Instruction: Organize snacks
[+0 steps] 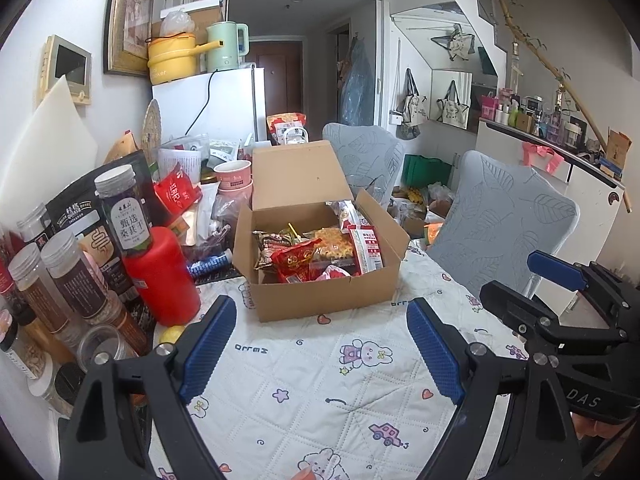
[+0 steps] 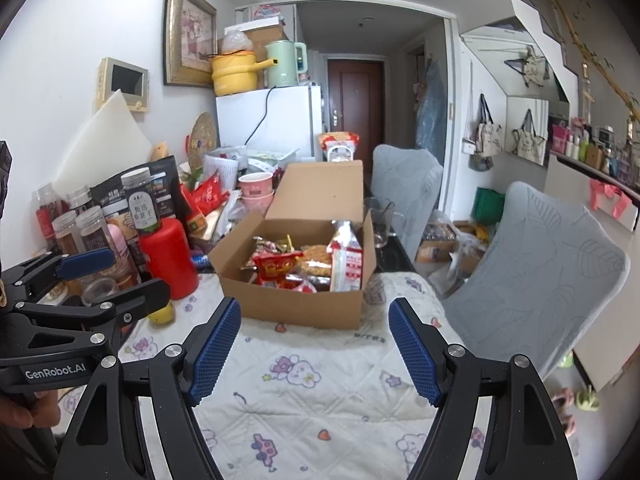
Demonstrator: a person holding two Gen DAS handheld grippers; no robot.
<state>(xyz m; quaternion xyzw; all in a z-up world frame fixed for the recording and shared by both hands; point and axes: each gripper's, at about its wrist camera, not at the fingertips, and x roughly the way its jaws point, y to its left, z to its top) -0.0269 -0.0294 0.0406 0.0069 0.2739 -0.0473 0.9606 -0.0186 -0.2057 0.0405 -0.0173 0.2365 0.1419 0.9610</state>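
1. The left claw (image 1: 320, 328) hangs over the quilted cloth (image 1: 320, 392) on the tabletop, its two blue pads spread wide apart with nothing between them.
2. The right claw (image 2: 314, 330) hangs just beside it over the same cloth, its pads also apart and empty; in the left wrist view it shows at the right edge, and the left claw shows at the left edge of the right wrist view.
3. The cardboard box (image 1: 320, 292) stands open on the cloth straight ahead of both claws, its lid flap tilted up at the back.
4. The snacks (image 1: 316, 252) lie inside the box: red packets, a yellow crinkly pack and a white-and-red pouch standing against the right wall.
5. A red bottle (image 1: 160, 276) stands just left of the box, with a dark labelled jar on top of it.
6. Clear jars (image 1: 68, 284) with screw lids crowd the left edge of the tabletop beside the red bottle.
7. A yellow fruit (image 2: 162, 314) lies on the cloth near the red bottle's foot.
8. Two grey chairs (image 1: 500, 232) stand along the right side of the tabletop.
9. A white fridge (image 1: 216, 100) stands behind the clutter, carrying a yellow pot and a green kettle.
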